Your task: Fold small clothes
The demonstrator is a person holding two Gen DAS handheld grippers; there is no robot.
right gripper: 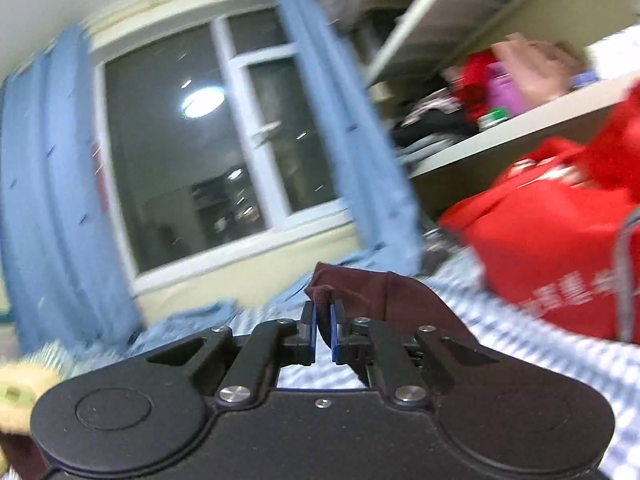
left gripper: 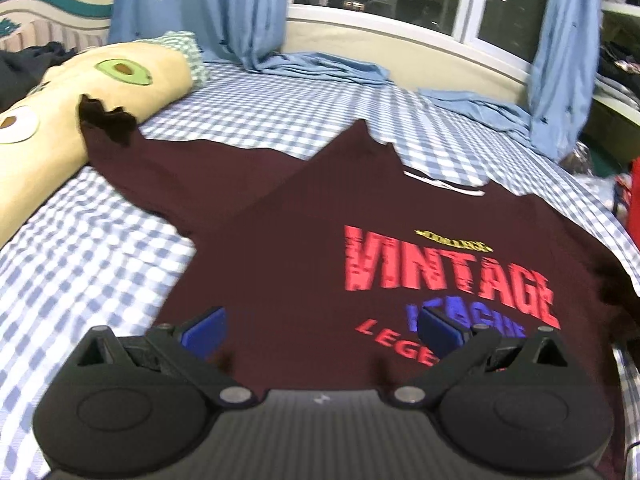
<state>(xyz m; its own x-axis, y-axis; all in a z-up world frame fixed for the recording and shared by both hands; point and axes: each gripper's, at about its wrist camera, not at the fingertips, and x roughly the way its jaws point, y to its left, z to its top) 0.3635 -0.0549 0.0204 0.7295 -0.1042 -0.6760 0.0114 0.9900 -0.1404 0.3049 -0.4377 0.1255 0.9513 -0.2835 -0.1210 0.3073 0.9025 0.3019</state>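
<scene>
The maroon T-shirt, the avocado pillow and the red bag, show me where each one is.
maroon T-shirt (left gripper: 288,248): left wrist view, plain chest area.
avocado pillow (left gripper: 80,92): left wrist view, cream side.
red bag (right gripper: 540,248): right wrist view, front panel.

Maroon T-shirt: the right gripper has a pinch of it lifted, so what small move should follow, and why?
Probably carry the pinched fabric across over the printed chest. The right gripper is shut on the maroon T-shirt, while the left gripper hangs open above its front.
</scene>
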